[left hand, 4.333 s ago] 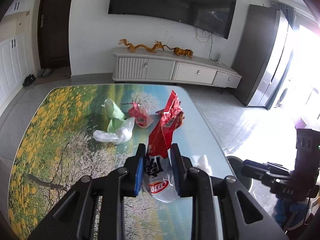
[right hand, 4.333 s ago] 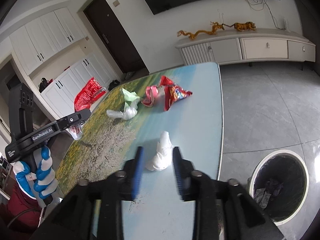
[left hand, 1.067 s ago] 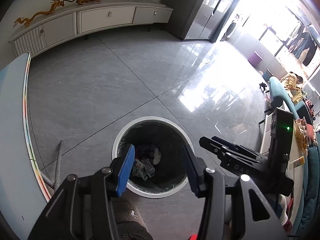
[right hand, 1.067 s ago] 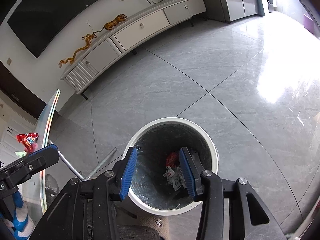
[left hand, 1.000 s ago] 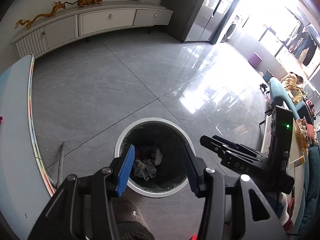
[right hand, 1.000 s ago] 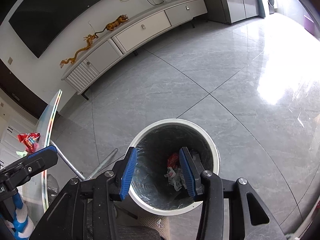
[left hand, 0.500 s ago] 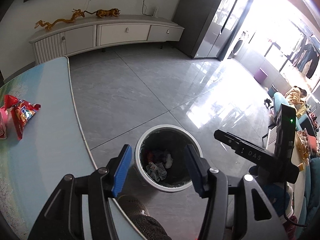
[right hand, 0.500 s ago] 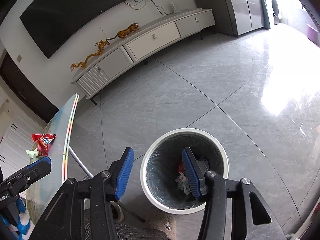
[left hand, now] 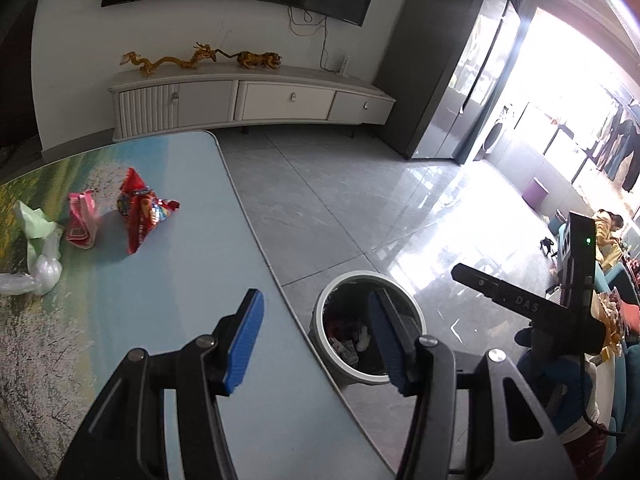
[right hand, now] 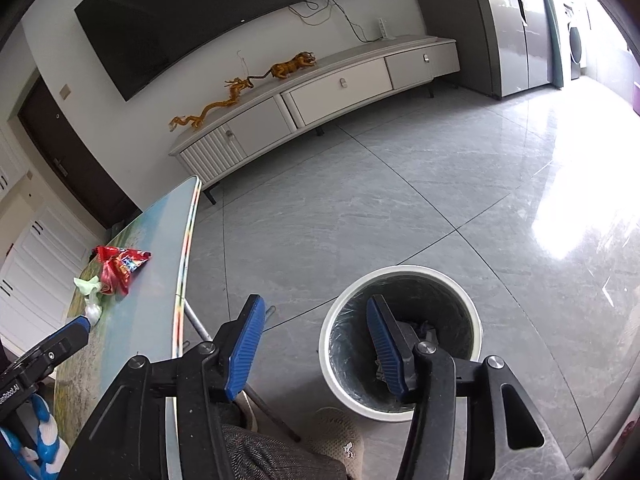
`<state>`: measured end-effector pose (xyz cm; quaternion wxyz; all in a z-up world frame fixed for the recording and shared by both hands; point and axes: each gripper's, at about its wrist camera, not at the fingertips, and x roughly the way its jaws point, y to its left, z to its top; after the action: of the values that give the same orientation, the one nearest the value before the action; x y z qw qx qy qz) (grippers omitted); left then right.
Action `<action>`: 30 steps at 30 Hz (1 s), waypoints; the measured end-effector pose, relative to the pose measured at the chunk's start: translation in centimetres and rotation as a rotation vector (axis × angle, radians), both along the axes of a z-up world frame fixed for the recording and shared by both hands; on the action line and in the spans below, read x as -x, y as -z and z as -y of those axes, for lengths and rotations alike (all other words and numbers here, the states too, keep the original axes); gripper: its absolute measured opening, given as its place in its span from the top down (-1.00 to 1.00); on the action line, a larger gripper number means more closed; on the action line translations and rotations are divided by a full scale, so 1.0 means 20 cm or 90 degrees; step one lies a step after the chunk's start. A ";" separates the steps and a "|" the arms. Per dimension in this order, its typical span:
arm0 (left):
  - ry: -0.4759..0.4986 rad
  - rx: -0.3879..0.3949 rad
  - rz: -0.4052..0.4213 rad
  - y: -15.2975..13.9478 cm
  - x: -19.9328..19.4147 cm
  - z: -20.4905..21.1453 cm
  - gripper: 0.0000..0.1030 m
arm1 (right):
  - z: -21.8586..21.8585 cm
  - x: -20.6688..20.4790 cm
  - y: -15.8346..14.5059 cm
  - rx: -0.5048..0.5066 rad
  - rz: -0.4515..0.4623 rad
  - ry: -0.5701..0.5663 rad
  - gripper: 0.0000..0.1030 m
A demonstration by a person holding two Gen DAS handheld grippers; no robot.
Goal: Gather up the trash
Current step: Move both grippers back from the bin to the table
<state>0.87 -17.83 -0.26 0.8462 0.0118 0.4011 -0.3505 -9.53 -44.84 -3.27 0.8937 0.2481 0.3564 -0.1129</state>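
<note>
My left gripper (left hand: 314,316) is open and empty, above the table's right edge with the round white trash bin (left hand: 320,312) just beyond. On the table (left hand: 168,304) lie a red snack bag (left hand: 140,212), a pink wrapper (left hand: 80,224), a pale green bag (left hand: 34,226) and a clear plastic bag (left hand: 36,280). My right gripper (right hand: 316,332) is open and empty over the floor beside the bin (right hand: 400,276), which holds trash. The red bag (right hand: 120,264) and green bag (right hand: 86,284) also show on the table in the right wrist view.
A white TV cabinet (left hand: 248,100) with golden figurines stands at the back wall under a TV. Grey tiled floor (right hand: 400,200) surrounds the bin. A table leg (right hand: 196,324) slants down by the bin. My shoe (right hand: 336,432) is near the bin.
Both grippers dropped their trash in the bin and are now empty. The left gripper has swung back left over the table; the right one has lifted slightly and turned towards the table.
</note>
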 end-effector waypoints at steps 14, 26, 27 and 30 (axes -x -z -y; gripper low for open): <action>-0.152 0.036 0.074 -0.11 -0.04 -0.68 -0.02 | -0.37 -0.08 -0.30 0.071 0.066 -0.075 -0.20; -0.229 -0.023 0.064 -0.01 -0.26 -1.06 -0.02 | -0.64 -0.39 -0.24 0.071 0.057 -0.179 -0.22; -0.221 -0.026 0.063 0.00 -0.28 -1.05 -0.02 | -0.65 -0.42 -0.22 0.069 0.053 -0.189 -0.22; -0.192 -0.029 0.066 0.03 -0.34 -0.99 -0.02 | -0.72 -0.53 -0.17 0.068 0.042 -0.221 -0.22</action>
<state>7.70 1.99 -0.76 0.9085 -0.0112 0.3618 -0.2090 1.14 -30.42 0.14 0.9227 0.1387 0.3582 0.0326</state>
